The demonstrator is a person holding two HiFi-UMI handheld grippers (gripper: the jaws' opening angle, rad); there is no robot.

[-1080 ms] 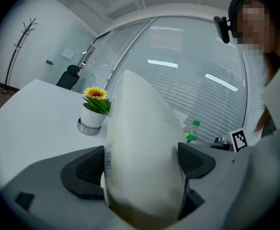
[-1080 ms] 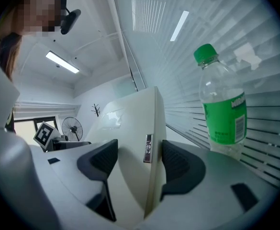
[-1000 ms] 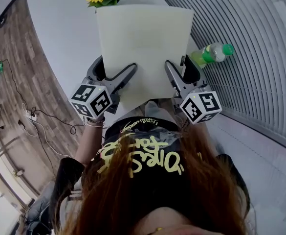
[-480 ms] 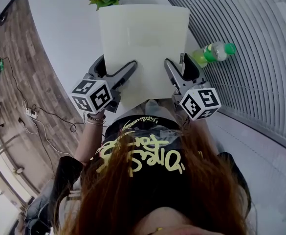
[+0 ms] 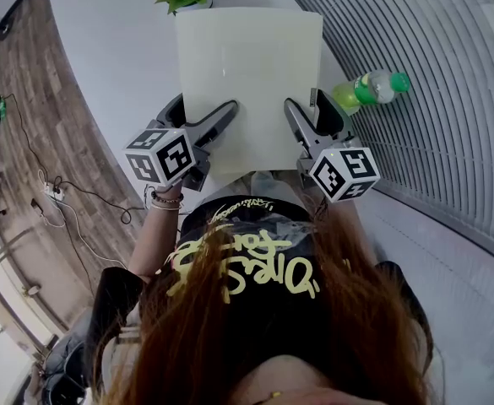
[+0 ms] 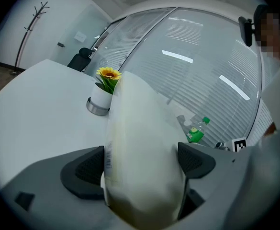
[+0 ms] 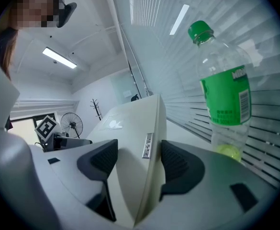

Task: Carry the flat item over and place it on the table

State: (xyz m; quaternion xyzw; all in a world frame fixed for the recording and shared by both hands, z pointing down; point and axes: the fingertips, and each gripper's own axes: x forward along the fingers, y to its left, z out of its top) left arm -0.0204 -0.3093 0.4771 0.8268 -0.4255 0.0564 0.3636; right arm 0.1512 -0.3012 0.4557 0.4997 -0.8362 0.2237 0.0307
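Now you are holding the closed laptop (image 5: 248, 66), left gripper (image 5: 219, 120) and right gripper (image 5: 296, 123) both clamping its near end (green bottle (image 5: 370, 89) nearby).

**Right tool clamped on the flat item, a bottle close by**

The right tool (image 7: 139, 159) has its two dark ribbed jaws pressed against opposite faces of the flat item (image 7: 130, 123). This is a pale, thin slab seen nearly edge-on, running away from the camera. A small silvery strip (image 7: 148, 145) sits on its near edge beside the right-hand jaw. Just beyond that jaw, a clear bottle (image 7: 224, 95) with a green cap and green label fills the right of the picture, and a strip of white surface (image 7: 190, 132) shows between it and the slab. Slatted blinds (image 7: 264, 56) stand behind. Far off to the left are a standing fan (image 7: 72, 125) and a coat stand (image 7: 96, 108).
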